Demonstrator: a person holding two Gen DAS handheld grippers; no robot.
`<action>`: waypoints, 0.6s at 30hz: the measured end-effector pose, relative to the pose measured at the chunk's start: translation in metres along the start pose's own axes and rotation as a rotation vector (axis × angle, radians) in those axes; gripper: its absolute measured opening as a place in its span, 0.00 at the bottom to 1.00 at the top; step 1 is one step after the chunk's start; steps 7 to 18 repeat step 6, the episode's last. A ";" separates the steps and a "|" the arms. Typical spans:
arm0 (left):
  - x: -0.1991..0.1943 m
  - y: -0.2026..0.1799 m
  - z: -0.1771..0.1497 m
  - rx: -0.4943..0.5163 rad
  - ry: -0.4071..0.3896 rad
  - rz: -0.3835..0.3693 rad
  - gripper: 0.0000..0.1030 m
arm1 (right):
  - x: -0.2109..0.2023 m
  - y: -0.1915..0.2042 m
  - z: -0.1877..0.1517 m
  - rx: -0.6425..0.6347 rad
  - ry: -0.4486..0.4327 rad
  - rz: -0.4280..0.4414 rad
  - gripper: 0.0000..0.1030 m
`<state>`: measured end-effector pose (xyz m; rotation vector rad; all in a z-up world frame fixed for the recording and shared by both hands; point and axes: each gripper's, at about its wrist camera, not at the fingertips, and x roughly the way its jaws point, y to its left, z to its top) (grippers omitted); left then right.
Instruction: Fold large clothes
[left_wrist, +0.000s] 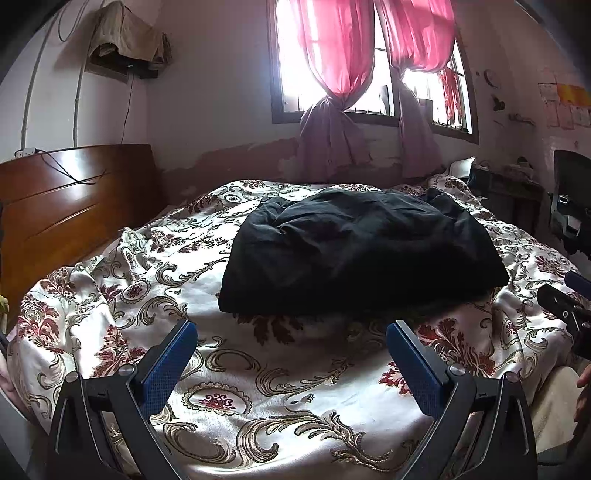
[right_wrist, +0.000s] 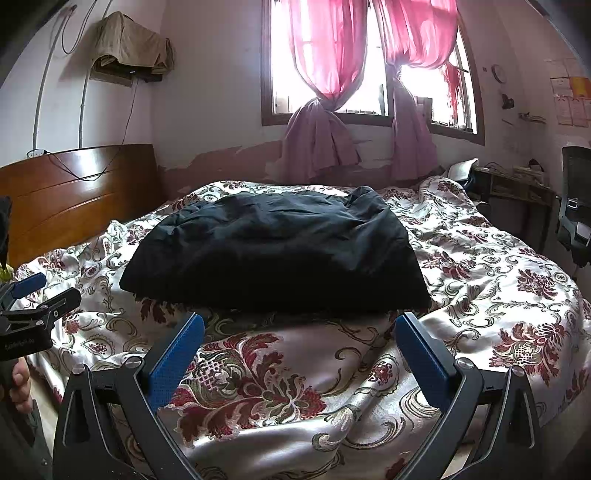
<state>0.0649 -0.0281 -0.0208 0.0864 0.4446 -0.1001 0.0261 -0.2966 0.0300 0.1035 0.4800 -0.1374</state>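
A black garment (left_wrist: 362, 251) lies folded into a thick rectangle on the floral bedspread (left_wrist: 258, 387), in the middle of the bed. It also shows in the right wrist view (right_wrist: 277, 254). My left gripper (left_wrist: 291, 328) is open and empty, held just short of the garment's near edge. My right gripper (right_wrist: 299, 321) is open and empty too, just short of the same edge. The right gripper shows at the right edge of the left wrist view (left_wrist: 569, 302). The left gripper shows at the left edge of the right wrist view (right_wrist: 40, 295).
A wooden headboard (left_wrist: 70, 206) stands at the left. A window with pink curtains (left_wrist: 351, 59) is on the far wall. A desk (right_wrist: 517, 184) and a black office chair (right_wrist: 576, 206) stand at the right of the bed.
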 end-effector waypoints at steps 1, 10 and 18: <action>0.000 0.000 0.000 0.000 0.001 0.000 1.00 | 0.000 0.000 0.000 0.000 0.000 0.000 0.99; 0.002 0.001 -0.001 0.001 0.012 -0.002 1.00 | 0.000 0.000 0.000 0.001 0.000 0.000 0.99; 0.002 0.001 -0.001 0.001 0.012 -0.002 1.00 | 0.000 0.000 0.000 0.001 0.000 0.000 0.99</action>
